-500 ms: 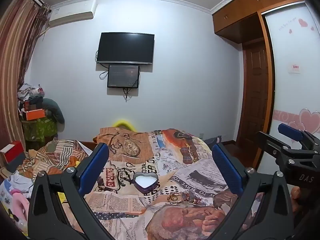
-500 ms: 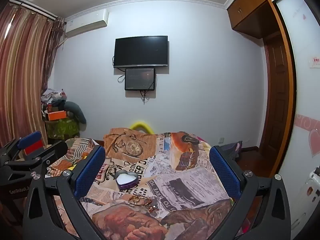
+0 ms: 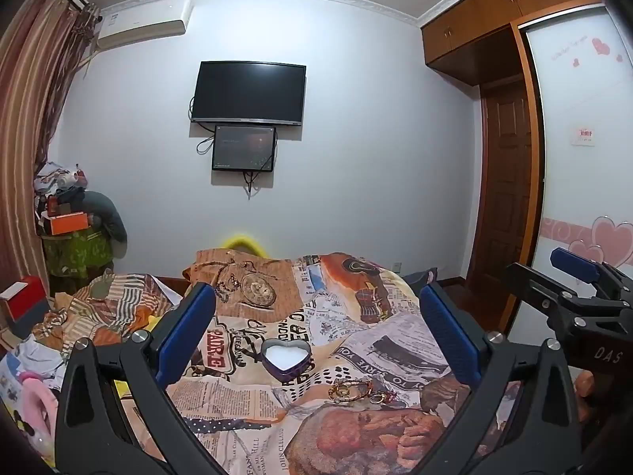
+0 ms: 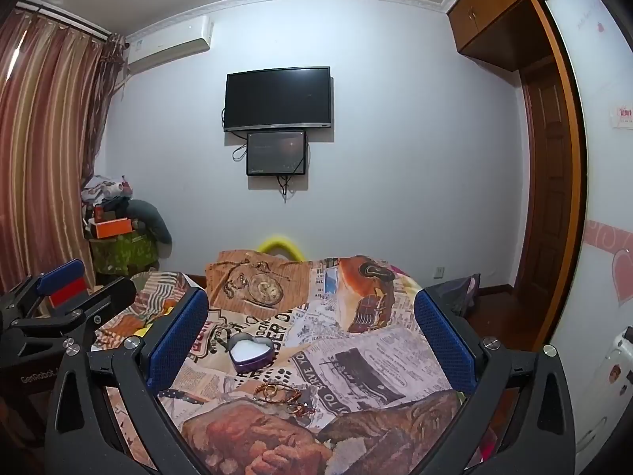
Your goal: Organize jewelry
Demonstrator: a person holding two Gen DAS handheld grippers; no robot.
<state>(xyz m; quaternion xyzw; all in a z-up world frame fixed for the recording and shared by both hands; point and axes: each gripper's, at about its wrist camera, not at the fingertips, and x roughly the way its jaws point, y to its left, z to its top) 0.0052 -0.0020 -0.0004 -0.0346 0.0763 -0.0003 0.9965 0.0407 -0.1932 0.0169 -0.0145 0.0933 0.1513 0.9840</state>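
Note:
A purple heart-shaped tin (image 3: pixel 286 359) with a white inside stands open on the bed; it also shows in the right wrist view (image 4: pixel 252 352). A small pile of gold bracelets and rings (image 3: pixel 358 390) lies just in front of it, also in the right wrist view (image 4: pixel 281 394). My left gripper (image 3: pixel 316 336) is open and empty, held above the bed short of the tin. My right gripper (image 4: pixel 310 334) is open and empty at about the same distance. Each gripper shows at the edge of the other's view, the right gripper (image 3: pixel 573 281) and the left gripper (image 4: pixel 59 285).
The bed is covered with a newspaper-print quilt (image 3: pixel 376 340). Crumpled bedding and clothes (image 3: pixel 91 308) lie at the left. A TV (image 3: pixel 248 93) hangs on the far wall. A wooden door (image 3: pixel 506 198) and wardrobe (image 3: pixel 585 138) stand at the right, curtains (image 4: pixel 43 138) at the left.

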